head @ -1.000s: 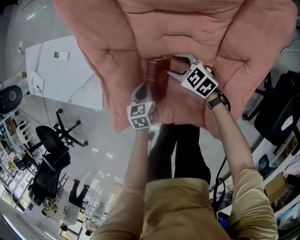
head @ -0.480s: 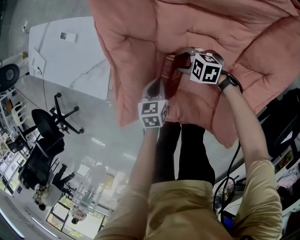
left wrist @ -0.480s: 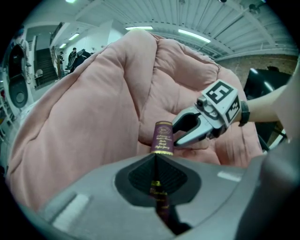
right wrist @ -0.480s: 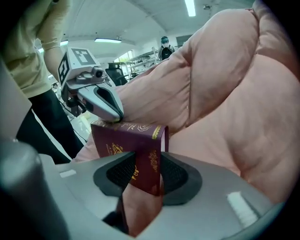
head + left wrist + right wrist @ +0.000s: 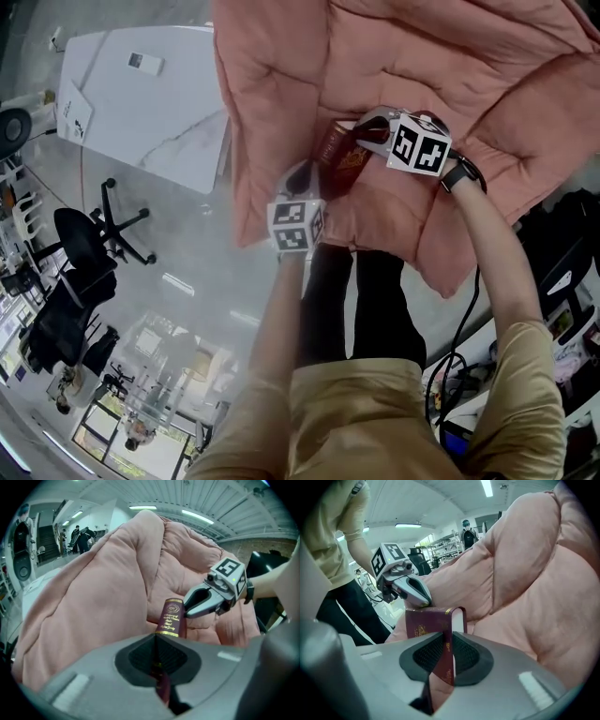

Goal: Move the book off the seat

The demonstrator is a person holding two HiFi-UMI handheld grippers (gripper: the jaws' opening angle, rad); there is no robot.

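Two grippers held one thin maroon hardback with gilt print. The left gripper [image 5: 157, 663] was clamped tight on the book [image 5: 172, 618]. The right gripper [image 5: 447, 656], its jaws just closing, pinched the stiff cover. The book stood tilted over one puffy, quilted pink seat [image 5: 469, 84], at 1 o'clock in the head view. Beyond, at 10 o'clock, stood one white marbled table [image 5: 150, 112]. At 9, two black swivel chairs [image 5: 80, 239] stood on glossy grey floor [image 5: 187, 309].

Book [image 5: 337, 164] over seat [image 5: 487, 84]; table [image 5: 141, 112] to seat's L.
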